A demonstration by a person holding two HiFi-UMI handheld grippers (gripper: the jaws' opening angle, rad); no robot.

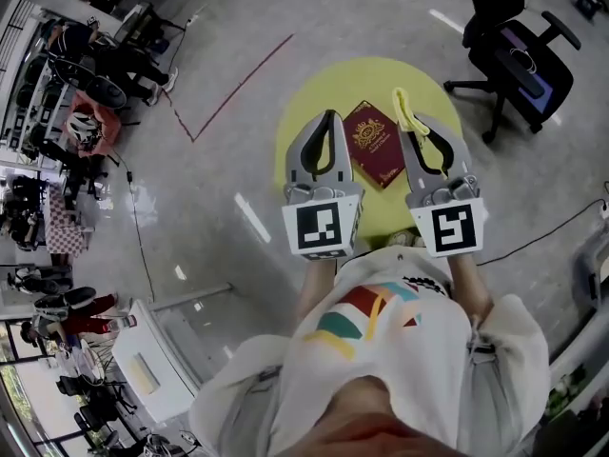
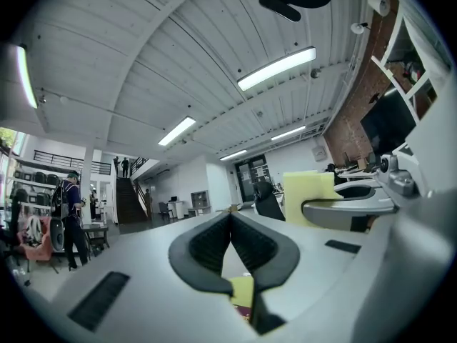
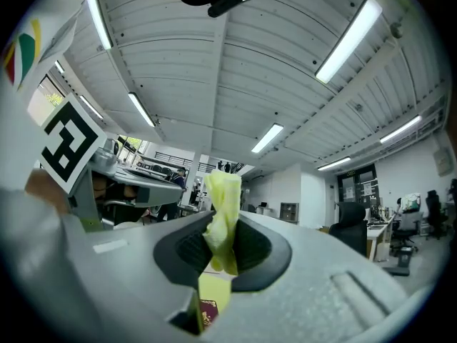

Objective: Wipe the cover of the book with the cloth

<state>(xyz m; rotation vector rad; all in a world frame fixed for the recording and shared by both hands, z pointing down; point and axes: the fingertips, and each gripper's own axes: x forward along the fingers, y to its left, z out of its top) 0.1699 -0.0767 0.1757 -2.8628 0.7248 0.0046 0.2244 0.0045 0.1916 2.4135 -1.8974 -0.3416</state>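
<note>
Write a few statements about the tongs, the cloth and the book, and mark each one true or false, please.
1. The right tongs grip a yellow cloth. True.
2. The left tongs stand wide open. False: they are shut, with nothing between them.
3. The book lies on a round yellow table. True.
4. The book's cover is blue. False: it is dark red.
</note>
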